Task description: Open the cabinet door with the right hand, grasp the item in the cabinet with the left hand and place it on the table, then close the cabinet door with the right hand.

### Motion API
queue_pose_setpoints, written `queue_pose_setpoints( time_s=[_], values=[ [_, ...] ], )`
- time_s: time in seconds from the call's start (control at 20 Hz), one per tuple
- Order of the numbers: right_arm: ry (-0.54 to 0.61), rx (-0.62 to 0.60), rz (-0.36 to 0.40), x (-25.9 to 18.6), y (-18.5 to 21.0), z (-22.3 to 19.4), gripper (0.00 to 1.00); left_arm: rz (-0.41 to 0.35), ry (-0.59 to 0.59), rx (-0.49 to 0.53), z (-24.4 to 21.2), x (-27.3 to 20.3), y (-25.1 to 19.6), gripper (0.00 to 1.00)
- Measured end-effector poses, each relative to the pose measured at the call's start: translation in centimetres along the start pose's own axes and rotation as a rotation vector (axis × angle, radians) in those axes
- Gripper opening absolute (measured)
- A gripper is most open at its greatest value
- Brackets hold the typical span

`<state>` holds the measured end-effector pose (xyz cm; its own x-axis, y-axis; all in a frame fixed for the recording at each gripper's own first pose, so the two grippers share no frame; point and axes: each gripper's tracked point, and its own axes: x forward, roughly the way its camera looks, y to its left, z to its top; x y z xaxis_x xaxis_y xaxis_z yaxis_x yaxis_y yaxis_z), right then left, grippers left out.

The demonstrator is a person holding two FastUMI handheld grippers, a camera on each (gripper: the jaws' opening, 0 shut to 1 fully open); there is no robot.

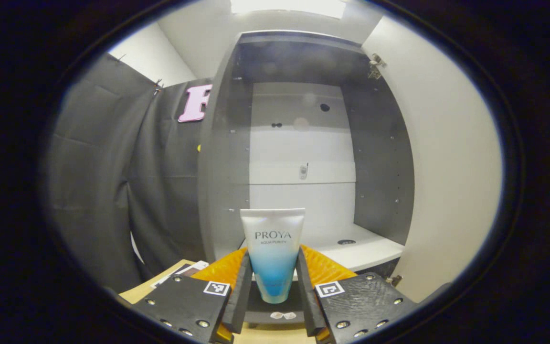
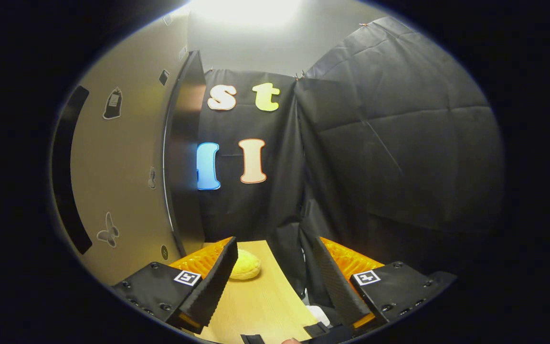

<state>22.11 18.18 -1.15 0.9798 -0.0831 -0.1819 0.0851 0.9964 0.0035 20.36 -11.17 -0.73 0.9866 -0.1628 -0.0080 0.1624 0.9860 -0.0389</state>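
In the left gripper view my left gripper (image 1: 273,286) is shut on a white-and-blue cosmetic tube (image 1: 273,248), which stands upright, cap down, between the fingers. Beyond it stands the open cabinet (image 1: 303,143), grey inside with a white floor shelf (image 1: 361,251). Its white door (image 1: 447,167) is swung out on the right. In the right gripper view my right gripper (image 2: 275,282) is open with nothing between its fingers. The cabinet door (image 2: 127,177) stands edge-on to its left, with a dark handle strip (image 2: 67,181) on its face.
A wooden table (image 2: 260,301) lies below the right gripper, and a yellow rounded object (image 2: 245,265) rests on it near the door. Black cloth walls close in on the left of the cabinet and behind the table. Papers (image 1: 179,272) lie on the table at lower left.
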Motion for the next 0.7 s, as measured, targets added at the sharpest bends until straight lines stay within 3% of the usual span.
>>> queue_pose_setpoints(
  time_s=[0.05, 0.3, 0.35, 0.5, 0.55, 0.7],
  values=[
    [-0.002, 0.003, 0.012, 0.1, 0.1, -0.1, 0.96, 0.016, 0.002, -0.001, -0.4, -1.1, 0.6, 0.54],
    [-0.016, 0.016, 0.064, 0.4, 0.7, -0.5, 1.00, 0.074, 0.020, 0.010, -3.5, -6.0, 3.0, 0.47],
    [-0.018, 0.017, 0.074, 0.5, 0.8, -0.6, 0.96, 0.082, 0.023, 0.015, -4.2, -6.7, 3.4, 0.50],
    [-0.026, 0.023, 0.090, 0.4, 1.1, -1.0, 1.00, 0.104, 0.039, 0.025, -6.6, -9.1, 4.2, 0.53],
    [-0.030, 0.027, 0.092, 0.0, 1.2, -1.3, 0.96, 0.109, 0.045, 0.024, -7.6, -9.7, 4.4, 0.52],
    [-0.042, 0.030, 0.088, -0.1, 1.0, -1.5, 1.00, 0.119, 0.065, 0.018, -10.5, -11.8, 4.9, 0.47]
  ],
)
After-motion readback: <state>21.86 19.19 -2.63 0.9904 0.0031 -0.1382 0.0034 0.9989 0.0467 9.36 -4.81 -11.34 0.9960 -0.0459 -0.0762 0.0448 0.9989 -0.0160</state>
